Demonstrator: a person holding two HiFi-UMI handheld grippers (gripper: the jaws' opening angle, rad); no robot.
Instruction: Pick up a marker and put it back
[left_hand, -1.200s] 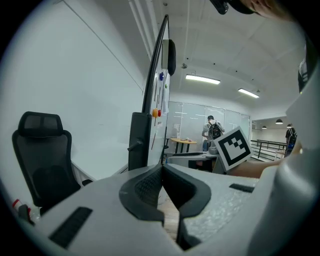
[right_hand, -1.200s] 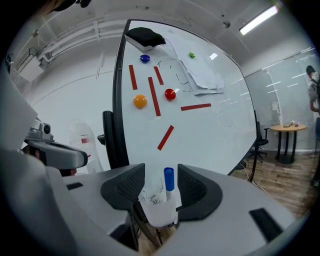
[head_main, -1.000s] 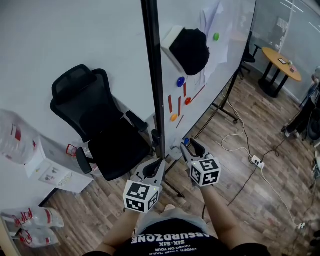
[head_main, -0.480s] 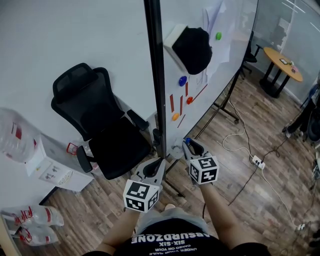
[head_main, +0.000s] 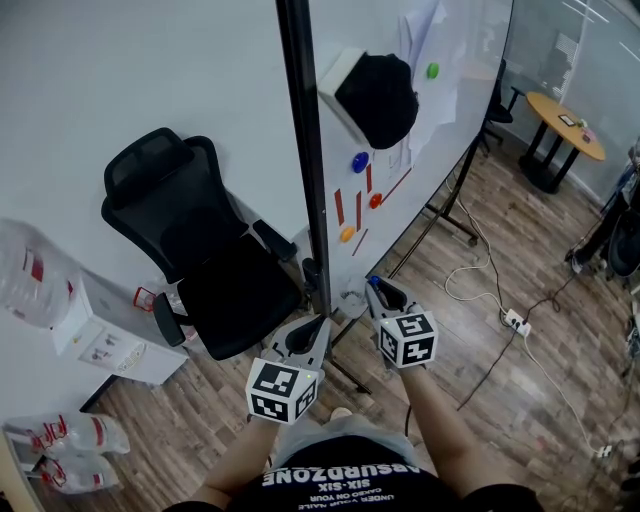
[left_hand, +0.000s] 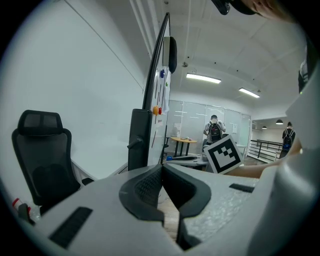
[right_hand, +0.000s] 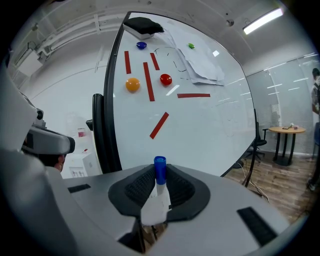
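A white marker with a blue cap (right_hand: 159, 175) stands upright between the pads of my right gripper (right_hand: 159, 187). Its jaws have just been closing and now press on it. In the head view the right gripper (head_main: 376, 290) sits at the lower edge of the whiteboard (head_main: 440, 170), with the marker's blue cap (head_main: 374, 282) at its tip. My left gripper (head_main: 316, 326) hangs beside the board's black post (head_main: 305, 150), its jaws shut with nothing between them. The left gripper (left_hand: 162, 167) points along the board's edge.
A black office chair (head_main: 200, 260) stands left of the post. On the board are a black eraser (head_main: 378, 100), coloured magnets and red strips. A power strip with cables (head_main: 512, 322) lies on the wood floor at right, and a round table (head_main: 565, 125) stands far right.
The right gripper's jaws have narrowed around the blue-capped marker. Both hands have stayed nearly where they were.
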